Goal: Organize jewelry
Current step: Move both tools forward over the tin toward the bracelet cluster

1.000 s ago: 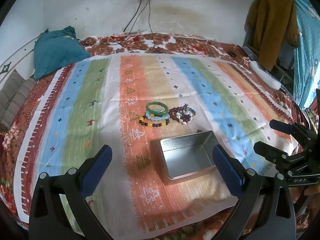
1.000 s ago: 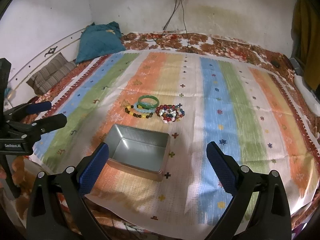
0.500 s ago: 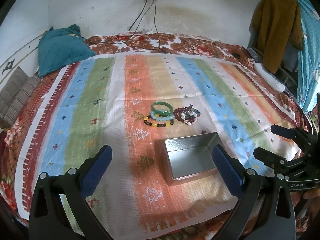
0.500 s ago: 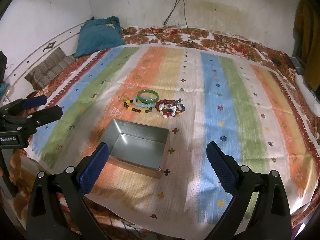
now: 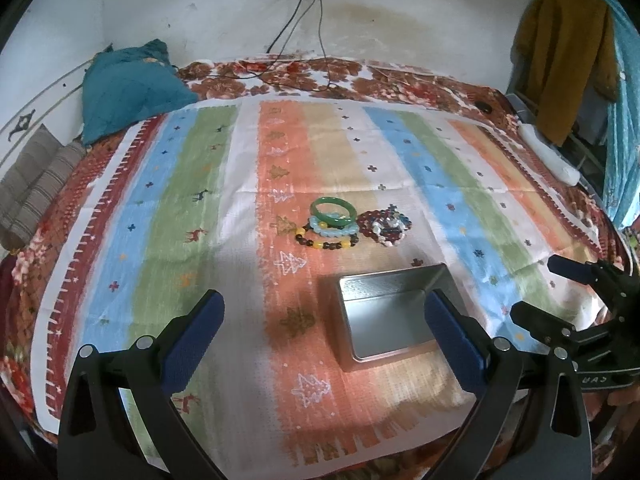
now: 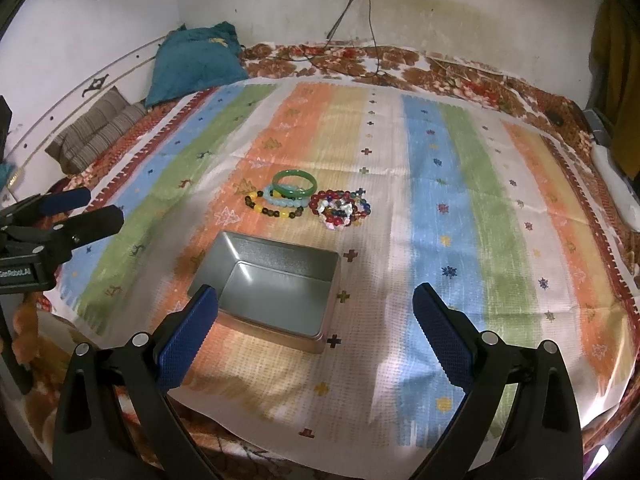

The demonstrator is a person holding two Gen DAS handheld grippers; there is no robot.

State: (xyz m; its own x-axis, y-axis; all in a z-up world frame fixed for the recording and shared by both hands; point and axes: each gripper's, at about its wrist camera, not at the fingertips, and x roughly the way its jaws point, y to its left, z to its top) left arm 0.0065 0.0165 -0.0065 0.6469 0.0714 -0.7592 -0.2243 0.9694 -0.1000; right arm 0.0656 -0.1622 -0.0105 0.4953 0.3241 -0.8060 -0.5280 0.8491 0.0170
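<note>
An empty silver tin (image 5: pixel 390 316) (image 6: pixel 272 284) sits on the striped cloth. Beyond it lie a green bangle (image 5: pixel 333 211) (image 6: pixel 295 183), a light blue bead bracelet (image 5: pixel 334 231) (image 6: pixel 280 200), a dark and yellow bead bracelet (image 5: pixel 326 243) (image 6: pixel 272 211) and a heap of red and mixed bead bracelets (image 5: pixel 384 226) (image 6: pixel 340 209). My left gripper (image 5: pixel 324 334) is open and empty, near the tin's front. My right gripper (image 6: pixel 316 328) is open and empty, just right of the tin. Each gripper shows in the other's view, the right one (image 5: pixel 560 292) and the left one (image 6: pixel 76 212).
The striped cloth (image 5: pixel 180 208) covers a floral bedspread (image 5: pixel 400 76). A teal pillow (image 5: pixel 128 88) and a striped cushion (image 5: pixel 32 184) lie at the far left. Cables (image 5: pixel 296 32) hang from a wall socket. Clothes (image 5: pixel 568 60) hang at the right.
Both grippers have moved forward over the bed, so the tin and bracelets sit nearer and lower in view. Both stay open and empty.
</note>
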